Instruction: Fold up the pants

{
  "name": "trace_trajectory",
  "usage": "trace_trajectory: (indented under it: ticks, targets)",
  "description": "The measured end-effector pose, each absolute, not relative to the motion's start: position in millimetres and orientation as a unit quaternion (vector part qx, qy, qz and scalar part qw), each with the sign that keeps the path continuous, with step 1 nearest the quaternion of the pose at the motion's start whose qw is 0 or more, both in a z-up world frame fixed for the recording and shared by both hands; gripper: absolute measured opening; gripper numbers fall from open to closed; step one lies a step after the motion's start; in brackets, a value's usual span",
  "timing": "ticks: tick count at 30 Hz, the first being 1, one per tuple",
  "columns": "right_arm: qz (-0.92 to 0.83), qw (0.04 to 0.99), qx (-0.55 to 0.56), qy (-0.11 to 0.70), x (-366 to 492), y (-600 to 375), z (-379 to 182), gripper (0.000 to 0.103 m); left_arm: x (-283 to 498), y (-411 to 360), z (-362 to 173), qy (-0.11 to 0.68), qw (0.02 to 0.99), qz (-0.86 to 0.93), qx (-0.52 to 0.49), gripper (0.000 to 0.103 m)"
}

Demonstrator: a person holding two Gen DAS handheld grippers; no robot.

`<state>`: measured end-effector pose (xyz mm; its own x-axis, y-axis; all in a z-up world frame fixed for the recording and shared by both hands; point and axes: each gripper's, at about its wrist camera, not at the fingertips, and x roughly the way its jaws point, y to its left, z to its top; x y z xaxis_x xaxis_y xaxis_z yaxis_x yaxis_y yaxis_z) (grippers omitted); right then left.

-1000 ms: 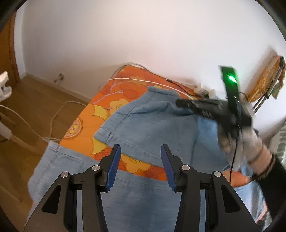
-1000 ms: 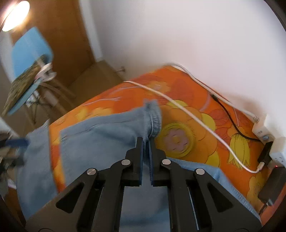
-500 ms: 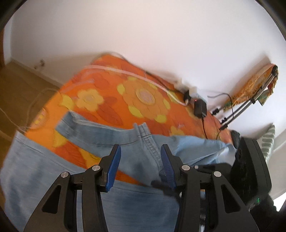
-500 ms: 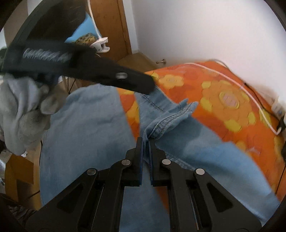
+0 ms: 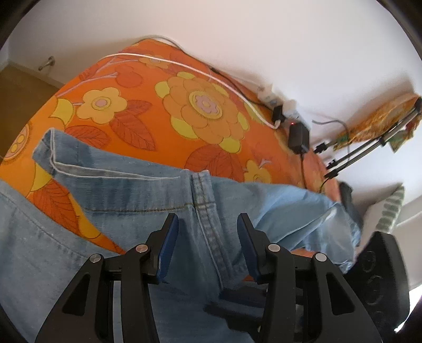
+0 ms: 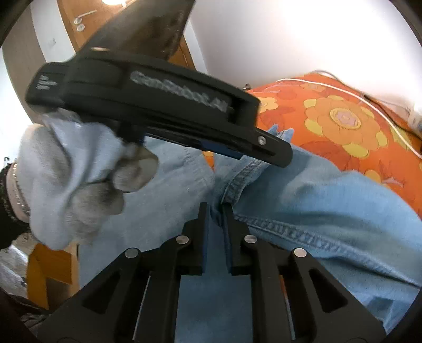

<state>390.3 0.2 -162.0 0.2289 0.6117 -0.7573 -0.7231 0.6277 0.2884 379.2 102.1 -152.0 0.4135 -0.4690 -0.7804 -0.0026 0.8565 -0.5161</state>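
Note:
Light blue denim pants lie on an orange flowered bedspread. One leg is folded back toward me, its hem at the left. My left gripper is open, its blue pads on either side of a stitched seam. My right gripper is shut on a bunched fold of the pants. In the right wrist view the left gripper's body and a gloved hand hover just above the denim.
White and black cables cross the bedspread to a power strip and adapter by the white wall. A folding rack and a striped pillow are at the right. A wooden door and floor lie to the left.
My right gripper has pulled the pant leg back across the bed toward me. My left gripper has moved closer over the seam, still open.

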Motion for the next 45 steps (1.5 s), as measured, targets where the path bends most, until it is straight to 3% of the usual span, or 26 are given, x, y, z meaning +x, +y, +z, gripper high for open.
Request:
trace_trajectory:
  ticks: [8,11,12,15,17,30,35,40,45]
  targets:
    - [0.424,0.781,-0.043,0.456,361,-67,-131,0.017,391,82,-162,0.535,0.824,-0.114,-0.15,0.042]
    - [0.383,0.808,-0.086,0.44,365,-109,-114,0.046,391,87,-163,0.53,0.829,-0.101,-0.147,0.018]
    - [0.361,0.819,-0.096,0.435,370,-128,-108,0.05,389,91,-164,0.528,0.829,-0.099,-0.155,0.016]
    - [0.308,0.838,-0.13,0.432,388,-175,-92,0.05,384,104,-159,0.51,0.838,-0.086,-0.174,0.015]
    - [0.269,0.844,-0.17,0.432,401,-203,-87,0.05,382,112,-152,0.5,0.842,-0.077,-0.188,0.005]
    - [0.194,0.79,-0.273,0.513,457,-287,-141,0.05,371,147,-100,0.428,0.879,-0.033,-0.205,0.004]
    - [0.193,0.789,-0.258,0.524,463,-302,-154,0.05,362,152,-92,0.414,0.887,-0.024,-0.203,0.004]
    - [0.201,0.82,-0.185,0.503,476,-331,-131,0.05,365,154,-81,0.402,0.894,-0.016,-0.195,0.004]
    - [0.19,0.806,-0.231,0.511,472,-336,-140,0.05,380,162,-68,0.385,0.898,-0.006,-0.214,0.004]
